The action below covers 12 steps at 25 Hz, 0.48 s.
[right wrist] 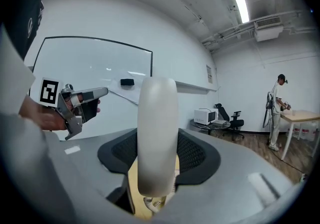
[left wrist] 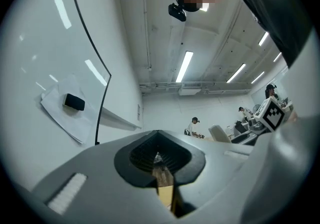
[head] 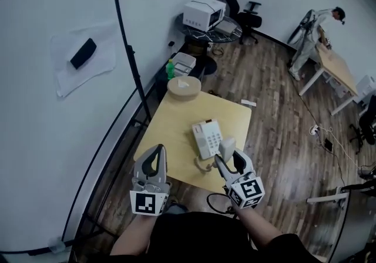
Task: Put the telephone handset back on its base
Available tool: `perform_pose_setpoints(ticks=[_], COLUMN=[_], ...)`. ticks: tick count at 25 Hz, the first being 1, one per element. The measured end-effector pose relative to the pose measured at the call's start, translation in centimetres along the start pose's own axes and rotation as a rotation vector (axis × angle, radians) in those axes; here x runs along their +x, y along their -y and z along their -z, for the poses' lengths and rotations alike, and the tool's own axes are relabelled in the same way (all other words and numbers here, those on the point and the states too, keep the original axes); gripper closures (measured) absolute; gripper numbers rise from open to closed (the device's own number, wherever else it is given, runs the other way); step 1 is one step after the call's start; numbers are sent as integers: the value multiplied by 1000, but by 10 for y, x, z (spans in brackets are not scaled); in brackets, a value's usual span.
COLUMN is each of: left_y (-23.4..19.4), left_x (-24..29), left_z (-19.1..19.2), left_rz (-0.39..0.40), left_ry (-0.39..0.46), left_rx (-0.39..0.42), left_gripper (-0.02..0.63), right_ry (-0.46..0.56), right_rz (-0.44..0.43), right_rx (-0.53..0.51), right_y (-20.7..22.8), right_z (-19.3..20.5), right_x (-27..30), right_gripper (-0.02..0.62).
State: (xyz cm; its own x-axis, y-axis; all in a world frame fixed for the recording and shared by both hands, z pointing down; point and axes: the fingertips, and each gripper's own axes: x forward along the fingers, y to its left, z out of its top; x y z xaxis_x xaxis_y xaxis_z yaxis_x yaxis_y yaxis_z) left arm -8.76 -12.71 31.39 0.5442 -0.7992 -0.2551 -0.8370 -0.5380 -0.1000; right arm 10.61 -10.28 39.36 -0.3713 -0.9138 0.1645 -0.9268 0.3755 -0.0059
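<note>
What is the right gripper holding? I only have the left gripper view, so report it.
Observer: The right gripper is shut on the white telephone handset, which stands upright between its jaws.
Operator: Now give me the base's location.
Observer: The telephone base lies on the wooden table, just left of the handset in the head view.
Operator: Check the cord.
Observer: The coiled cord lies near the table's front edge, beside the base.
</note>
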Motion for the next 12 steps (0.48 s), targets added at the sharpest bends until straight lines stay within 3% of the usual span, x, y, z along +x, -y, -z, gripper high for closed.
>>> perform_pose_setpoints(ticks=[6,12], left_y=[-24,-35], left_x=[23,32], left_z=[32,54], left_rz=[57,54], left_ry=[-44,-71], left_rx=[-44,-70], left_gripper=[606,606], right_ry=[-70,-179], right_rz=[40,41], right_rx=[-18,-28], right_y=[13,31], right_z=[12,43], right_x=[46,87], right_gripper=[370,370])
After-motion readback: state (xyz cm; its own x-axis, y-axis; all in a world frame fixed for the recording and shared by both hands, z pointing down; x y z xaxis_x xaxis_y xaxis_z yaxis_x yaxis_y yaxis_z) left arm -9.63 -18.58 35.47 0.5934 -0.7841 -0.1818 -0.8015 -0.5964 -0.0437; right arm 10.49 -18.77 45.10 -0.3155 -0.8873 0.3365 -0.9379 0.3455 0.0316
